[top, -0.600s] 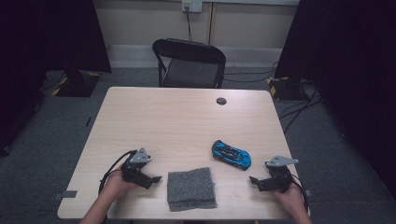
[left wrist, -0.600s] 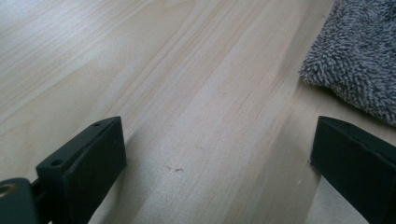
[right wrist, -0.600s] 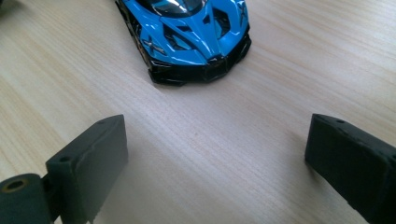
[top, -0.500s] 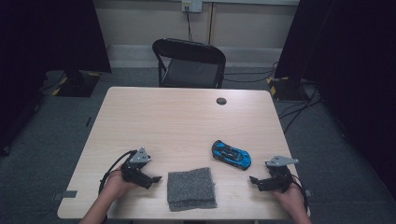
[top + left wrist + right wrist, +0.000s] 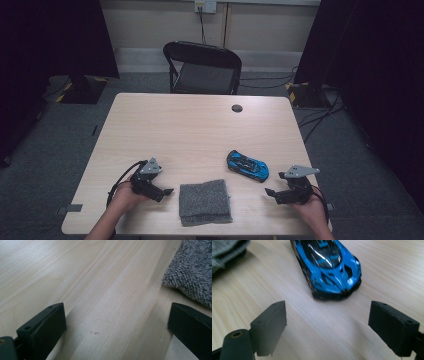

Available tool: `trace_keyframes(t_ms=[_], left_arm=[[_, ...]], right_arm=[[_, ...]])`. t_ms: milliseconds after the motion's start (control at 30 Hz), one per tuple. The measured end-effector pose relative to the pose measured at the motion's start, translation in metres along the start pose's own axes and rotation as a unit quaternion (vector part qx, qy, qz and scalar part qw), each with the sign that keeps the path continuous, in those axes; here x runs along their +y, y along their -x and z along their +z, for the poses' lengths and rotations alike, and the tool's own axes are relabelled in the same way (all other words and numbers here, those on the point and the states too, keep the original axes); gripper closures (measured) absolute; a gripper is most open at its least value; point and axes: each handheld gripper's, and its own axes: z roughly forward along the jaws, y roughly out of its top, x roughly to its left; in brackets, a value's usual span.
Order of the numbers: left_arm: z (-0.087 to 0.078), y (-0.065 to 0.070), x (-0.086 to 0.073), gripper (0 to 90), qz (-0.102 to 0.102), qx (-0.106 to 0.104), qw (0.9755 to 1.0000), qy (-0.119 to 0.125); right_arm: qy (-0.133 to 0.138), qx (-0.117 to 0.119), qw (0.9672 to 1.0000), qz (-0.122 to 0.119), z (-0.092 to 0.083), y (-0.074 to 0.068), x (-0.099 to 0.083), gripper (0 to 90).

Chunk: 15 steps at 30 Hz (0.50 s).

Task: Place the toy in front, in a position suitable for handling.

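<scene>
Both grippers rest on the table point(image 5: 200, 130) with fingers apart and empty: the left gripper point(image 5: 169, 191) beside the grey cloth point(image 5: 205, 201), the right gripper point(image 5: 268, 192) facing the blue toy car point(image 5: 247, 165) (still untouched). Reaching comes next, likely closing on the car.

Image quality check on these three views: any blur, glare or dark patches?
High view: table evenly lit, surroundings almost black, picture soft. Left gripper view: wood grain sharp mid-frame, grey cloth slightly soft, jaws cast soft shadows. Right gripper view: blue toy car a bit blurred with white glare streaks on its roof; the near jaws are sharper.
</scene>
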Motion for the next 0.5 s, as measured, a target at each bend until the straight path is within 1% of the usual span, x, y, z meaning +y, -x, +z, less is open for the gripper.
trace_keyframes(t_ms=[33, 67, 100, 133, 200, 300, 333, 467, 500], left_arm=[[0.0, 0.0, 0.0, 1.1, -0.001, 0.0, 1.0, 0.001], [0.001, 0.0, 0.0, 1.1, -0.002, 0.001, 1.0, 0.001], [0.001, 0.0, 0.001, 1.1, -0.003, 0.001, 1.0, 0.0], [0.001, 0.0, 0.001, 1.1, -0.003, 0.001, 1.0, 0.0], [0.001, 0.0, 0.001, 1.1, -0.003, 0.001, 1.0, 0.0], [0.001, 0.0, 0.001, 1.1, -0.003, 0.001, 1.0, 0.001], [0.001, 0.0, 0.001, 1.1, -0.003, 0.0, 1.0, 0.001], [0.001, 0.0, 0.001, 1.1, -0.004, 0.002, 1.0, 0.001], [0.001, 0.0, 0.001, 1.1, -0.003, 0.002, 1.0, 0.0]], right_arm=[[0.001, 0.006, 1.0, 0.003, 0.0, 0.0, 0.003, 14.6], [0.001, 0.01, 0.9999, -0.001, 0.0, 0.0, 0.007, 14.6], [0.002, 0.005, 0.9999, -0.009, 0.001, 0.0, 0.01, 14.5], [0.001, 0.006, 0.9999, -0.013, 0.002, 0.0, 0.013, 14.4], [0.006, 0.015, 0.9997, -0.016, 0.004, 0.001, 0.02, 14.4], [0.016, 0.023, 0.9994, -0.021, 0.01, 0.003, 0.032, 14.3], [0.017, 0.022, 0.9993, -0.023, 0.011, 0.003, 0.035, 14.2], [0.018, 0.025, 0.9984, -0.047, 0.022, 0.004, 0.051, 14.0], [0.015, 0.027, 0.9984, -0.048, 0.025, 0.005, 0.053, 14.1]])
